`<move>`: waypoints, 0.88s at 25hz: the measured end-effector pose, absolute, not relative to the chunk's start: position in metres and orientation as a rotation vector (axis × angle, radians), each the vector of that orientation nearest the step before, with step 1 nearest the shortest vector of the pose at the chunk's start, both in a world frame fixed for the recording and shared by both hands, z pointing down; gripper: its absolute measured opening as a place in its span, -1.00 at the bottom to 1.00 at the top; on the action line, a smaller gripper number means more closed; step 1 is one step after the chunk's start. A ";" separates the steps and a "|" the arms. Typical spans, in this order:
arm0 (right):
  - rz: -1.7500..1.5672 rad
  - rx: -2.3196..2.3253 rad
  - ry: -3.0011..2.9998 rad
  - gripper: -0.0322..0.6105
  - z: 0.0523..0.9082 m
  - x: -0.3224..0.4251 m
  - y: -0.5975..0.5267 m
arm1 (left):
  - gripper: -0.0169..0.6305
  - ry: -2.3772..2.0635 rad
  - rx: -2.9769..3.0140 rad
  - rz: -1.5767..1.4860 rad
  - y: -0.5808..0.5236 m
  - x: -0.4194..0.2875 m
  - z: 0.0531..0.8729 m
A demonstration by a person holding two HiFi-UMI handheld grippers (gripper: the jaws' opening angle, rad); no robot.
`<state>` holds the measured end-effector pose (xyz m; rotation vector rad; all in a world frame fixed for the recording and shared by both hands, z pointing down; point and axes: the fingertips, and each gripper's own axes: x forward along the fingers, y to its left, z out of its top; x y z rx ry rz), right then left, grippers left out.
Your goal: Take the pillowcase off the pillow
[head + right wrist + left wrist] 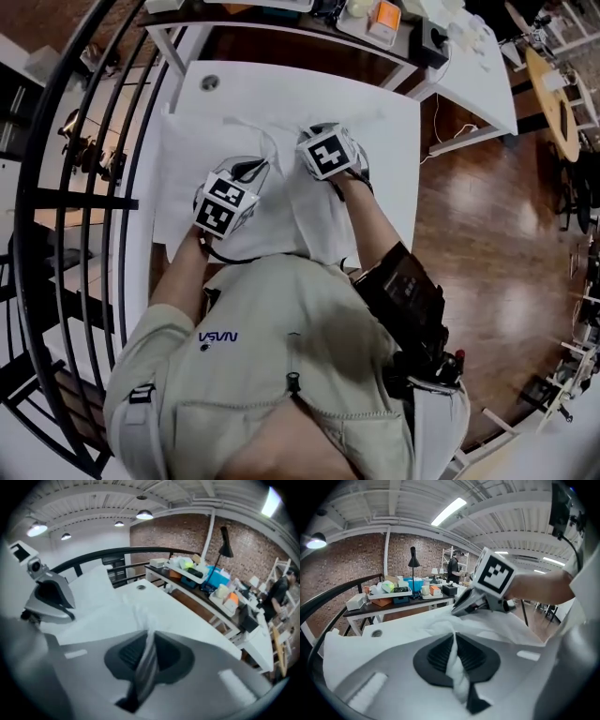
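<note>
Here, my left gripper (457, 658) and right gripper (147, 660) each clamped a fold of the pillowcase (183, 178), which lay along the table's (394, 122) near edge, long axis crosswise, directly under both.

Desk (398, 159): bare strips along the right and far edges, passable. Cable hole (209, 82) near the far-left corner. Pillowcase (187, 178) fills the left and middle. Black railing (84, 187) crowds the left edge. Cluttered table (281, 30) stands just beyond the far edge. Open wooden floor (469, 216) off the right edge.
</note>
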<state>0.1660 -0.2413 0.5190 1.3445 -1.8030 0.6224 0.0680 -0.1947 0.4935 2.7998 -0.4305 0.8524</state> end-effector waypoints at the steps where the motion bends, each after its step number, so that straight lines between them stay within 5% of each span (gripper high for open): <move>1: 0.570 1.379 -1.785 -0.85 0.513 0.172 -0.245 | -0.89 -0.444 2.807 0.798 -0.196 0.064 0.485; 12: 0.518 1.970 -1.523 -0.87 0.453 0.327 -0.221 | -0.91 -0.586 2.805 0.312 -0.230 0.031 0.397; 22: 0.582 1.969 -1.506 -0.71 0.499 0.345 -0.203 | -0.87 -0.486 2.712 0.602 -0.273 0.095 0.481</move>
